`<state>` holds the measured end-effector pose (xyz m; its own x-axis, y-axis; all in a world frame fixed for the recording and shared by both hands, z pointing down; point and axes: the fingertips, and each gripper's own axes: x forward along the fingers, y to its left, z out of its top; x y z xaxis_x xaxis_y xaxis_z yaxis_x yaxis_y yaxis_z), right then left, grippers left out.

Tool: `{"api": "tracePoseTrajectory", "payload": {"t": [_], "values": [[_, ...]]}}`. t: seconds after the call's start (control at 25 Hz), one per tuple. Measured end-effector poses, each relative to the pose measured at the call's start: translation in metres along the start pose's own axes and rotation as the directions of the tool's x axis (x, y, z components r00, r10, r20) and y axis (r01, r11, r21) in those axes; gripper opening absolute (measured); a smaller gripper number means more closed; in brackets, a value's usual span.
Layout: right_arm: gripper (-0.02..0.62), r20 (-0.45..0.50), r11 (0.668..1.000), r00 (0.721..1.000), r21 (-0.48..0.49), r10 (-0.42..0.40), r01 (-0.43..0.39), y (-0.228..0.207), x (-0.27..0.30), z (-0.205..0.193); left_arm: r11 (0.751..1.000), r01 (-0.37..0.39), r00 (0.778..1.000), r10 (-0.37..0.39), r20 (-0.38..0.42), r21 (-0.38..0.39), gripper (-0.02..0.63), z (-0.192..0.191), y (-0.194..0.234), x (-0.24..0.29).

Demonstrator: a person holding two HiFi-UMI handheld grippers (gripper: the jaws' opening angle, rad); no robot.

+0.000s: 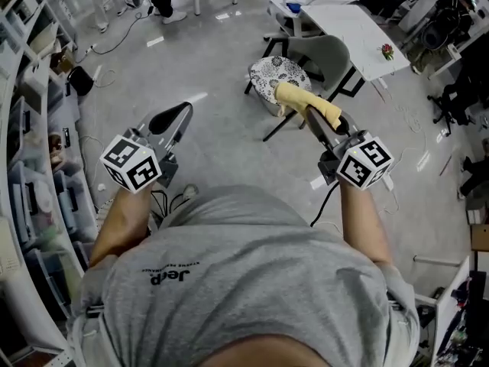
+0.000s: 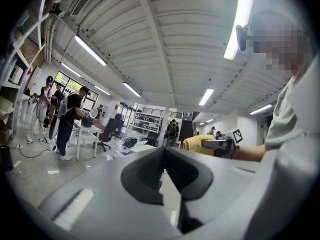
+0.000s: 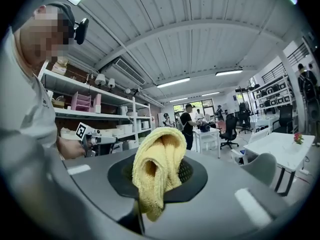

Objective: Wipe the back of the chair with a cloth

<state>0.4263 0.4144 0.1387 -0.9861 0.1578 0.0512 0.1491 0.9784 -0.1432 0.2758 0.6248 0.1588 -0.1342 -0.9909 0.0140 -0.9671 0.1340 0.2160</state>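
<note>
Cloth point(image 3: 156, 156) pinched in my right gripper point(image 3: 159, 176), chair point(image 1: 330, 52) ahead; my left gripper point(image 2: 164, 159) pressed together, empty.

The person wears a grey T-shirt point(image 1: 244, 281) with short sleeves point(image 1: 393, 277) and a small line of dark print point(image 1: 166, 277) on the chest. A small black camera point(image 3: 80, 30) sits on the head.

The left claw point(image 1: 183, 112) and the right claw point(image 1: 306, 109) have smooth grey bodies with a dark, rounded hollow around the jaws and pale rectangular strips point(image 3: 252, 206) on the casing. Each carries a white cube with black square markers, the left cube point(image 1: 131, 164) and the right cube point(image 1: 364, 161). A black cable point(image 1: 325, 202) hangs from the right claw.
</note>
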Motion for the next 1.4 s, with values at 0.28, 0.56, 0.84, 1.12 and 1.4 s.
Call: {"api": "tracePoseTrajectory", "payload": {"t": [0.28,0.56,0.84,1.12,1.4], "values": [[0.054,-0.017,1.000,1.000,0.012,-0.026,0.026,-0.032,0.062,-0.005,0.999,0.038,0.999,-0.038,-0.012,-0.029,0.058,-0.003,0.069,0.040],[0.054,0.006,0.992,0.992,0.015,-0.129,0.129,-0.088,0.180,0.014,0.989,0.146,0.989,-0.146,-0.007,-0.030,0.058,0.023,0.202,0.120],[0.054,0.007,0.979,0.980,0.046,-0.201,0.200,-0.140,0.316,0.036,0.967,0.257,0.965,-0.256,-0.054,-0.001,0.058,0.071,0.337,0.193],[0.054,-0.041,0.965,0.967,0.067,-0.250,0.252,-0.200,0.385,0.037,0.956,0.289,0.953,-0.293,-0.080,-0.051,0.058,0.072,0.415,0.255],[0.054,-0.060,0.966,0.970,0.091,-0.236,0.241,-0.271,0.429,0.039,0.959,0.275,0.955,-0.280,-0.098,-0.066,0.058,0.071,0.454,0.312]]}}
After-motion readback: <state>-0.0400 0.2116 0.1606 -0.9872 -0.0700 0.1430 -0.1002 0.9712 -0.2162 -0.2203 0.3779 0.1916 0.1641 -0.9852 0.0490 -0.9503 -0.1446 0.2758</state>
